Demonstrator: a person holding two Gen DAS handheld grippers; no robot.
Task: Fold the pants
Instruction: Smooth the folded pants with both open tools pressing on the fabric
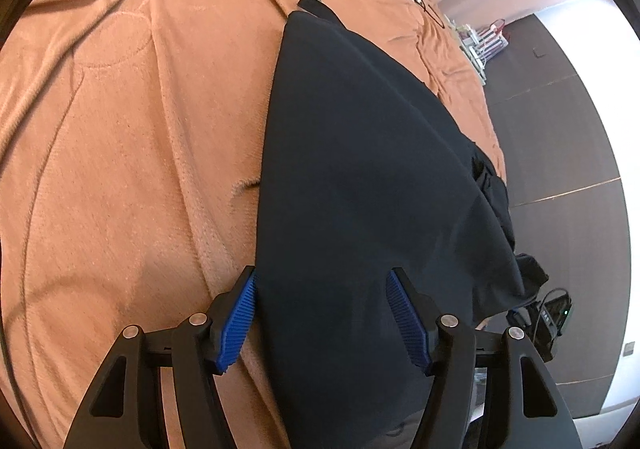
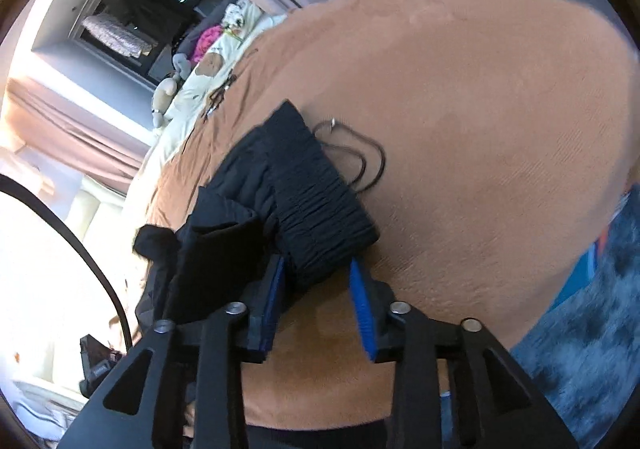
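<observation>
**Black pants on the bed, both tongs apart**

Your left tongs (image 1: pixel 322 313) spread wide over black pants (image 1: pixel 360 169) on a peach fleece blanket (image 1: pixel 120 129). Right tongs (image 2: pixel 318 303) apart w/ elastic waistband (image 2: pixel 320 201) between pads; drawstring (image 2: pixel 360 157) beside. No legible labels. Dark wood floor (image 1: pixel 560 153), curtains (image 2: pixel 80 121).

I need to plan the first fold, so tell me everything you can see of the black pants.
The black pants look like soft, matte dark fabric, lying on the orange-brown blanket. Their gathered elastic waistband sits between the open jaws of the right gripper, with a thin drawstring trailing onto the blanket. A smooth, flat stretch lies between the open jaws of the left gripper. One side is bunched near the bed's edge.
</observation>
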